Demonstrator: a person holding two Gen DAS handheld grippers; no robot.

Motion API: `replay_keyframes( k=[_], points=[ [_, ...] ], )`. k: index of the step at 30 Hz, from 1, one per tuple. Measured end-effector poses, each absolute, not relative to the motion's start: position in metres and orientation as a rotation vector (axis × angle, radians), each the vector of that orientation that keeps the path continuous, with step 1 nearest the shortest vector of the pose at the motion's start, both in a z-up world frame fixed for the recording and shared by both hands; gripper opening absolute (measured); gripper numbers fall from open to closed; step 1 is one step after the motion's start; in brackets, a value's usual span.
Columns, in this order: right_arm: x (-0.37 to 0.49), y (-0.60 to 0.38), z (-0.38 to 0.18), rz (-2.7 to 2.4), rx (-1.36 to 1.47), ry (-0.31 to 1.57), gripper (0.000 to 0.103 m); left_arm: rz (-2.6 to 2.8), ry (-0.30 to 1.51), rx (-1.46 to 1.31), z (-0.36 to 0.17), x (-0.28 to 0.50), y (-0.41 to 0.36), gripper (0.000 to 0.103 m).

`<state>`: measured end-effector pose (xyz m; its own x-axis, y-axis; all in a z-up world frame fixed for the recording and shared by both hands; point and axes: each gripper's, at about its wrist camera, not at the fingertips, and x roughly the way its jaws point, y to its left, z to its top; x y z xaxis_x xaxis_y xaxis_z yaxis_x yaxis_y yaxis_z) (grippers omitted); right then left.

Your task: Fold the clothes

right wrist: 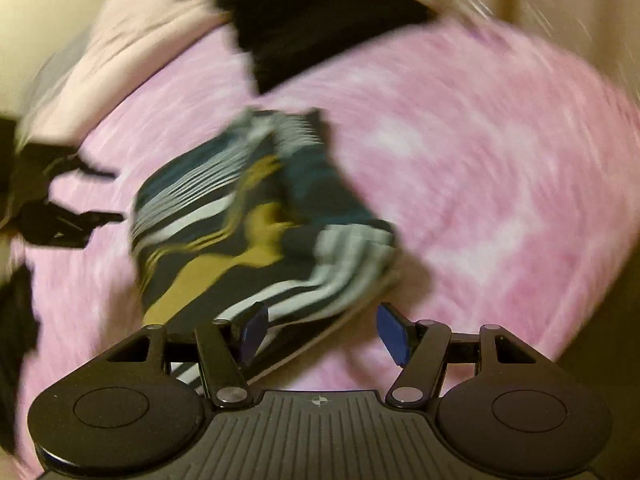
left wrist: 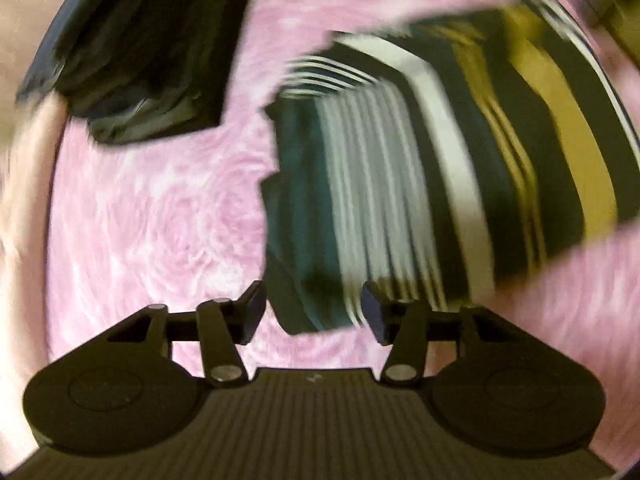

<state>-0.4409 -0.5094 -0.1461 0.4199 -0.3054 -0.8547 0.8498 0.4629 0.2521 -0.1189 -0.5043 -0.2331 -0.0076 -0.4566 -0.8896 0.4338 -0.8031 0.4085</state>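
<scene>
Both claws wide apart, empty, over the pink bed!
Left claw [left wrist: 314, 316] and right claw [right wrist: 322, 332] gape; striped garment [right wrist: 256, 220] lies folded mid-bedspread [right wrist: 500, 180], black clothes [right wrist: 320, 16] at twelve o'clock.

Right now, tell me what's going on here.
A person is folding clothes on a pink bedspread with a claw in each hand. The striped garment lies bunched in the middle. Both the left claw and the right claw are open at its edge, gripping nothing. A dark folded garment lies farther back. Everything is motion-blurred.
</scene>
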Motion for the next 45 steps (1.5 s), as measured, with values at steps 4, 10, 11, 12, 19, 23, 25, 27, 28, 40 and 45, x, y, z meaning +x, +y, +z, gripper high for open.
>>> replay_keyframes(
  k=[4,10,11,12,19,23,25,27,28,40,45],
  points=[
    [-0.392,-0.462,-0.136,-0.696,0.475,0.896,0.064,-1.953,-0.468,1.742,-0.27,-0.115,-0.453,0.065],
    [-0.32,-0.381,-0.179,-0.461,0.085,1.025,0.095,-1.979,-0.915,1.684,-0.322,-0.101,-0.431,0.065],
    [-0.311,-0.372,-0.191,-0.443,0.023,1.051,0.095,-1.974,-0.961,1.664,-0.328,-0.099,-0.432,0.062],
    [-0.303,-0.367,-0.201,-0.451,-0.028,1.075,0.095,-1.97,-0.977,1.646,-0.332,-0.098,-0.436,0.06],
    [-0.278,-0.36,-0.258,-0.512,-0.332,1.251,0.069,-1.986,-0.983,1.592,-0.344,-0.094,-0.457,0.043],
    [-0.289,-0.364,-0.254,-0.461,-0.346,1.249,0.049,-1.989,-0.914,1.597,-0.341,-0.095,-0.458,0.025],
    [-0.299,-0.374,-0.237,-0.453,-0.295,1.23,0.039,-1.988,-0.855,1.594,-0.332,-0.095,-0.458,0.02],
    [-0.312,-0.381,-0.216,-0.426,-0.272,1.213,0.037,-1.989,-0.801,1.593,-0.318,-0.097,-0.453,0.018],
    [-0.319,-0.385,-0.205,-0.403,-0.27,1.199,0.037,-1.981,-0.765,1.592,-0.31,-0.098,-0.449,0.017],
    [-0.429,-0.37,-0.132,0.112,-0.487,1.1,0.036,-1.752,0.002,1.593,-0.21,-0.157,-0.256,0.016],
    [-0.473,-0.371,-0.162,0.251,-0.581,1.116,0.037,-1.647,0.324,1.495,-0.205,-0.215,-0.194,0.017]
  ],
)
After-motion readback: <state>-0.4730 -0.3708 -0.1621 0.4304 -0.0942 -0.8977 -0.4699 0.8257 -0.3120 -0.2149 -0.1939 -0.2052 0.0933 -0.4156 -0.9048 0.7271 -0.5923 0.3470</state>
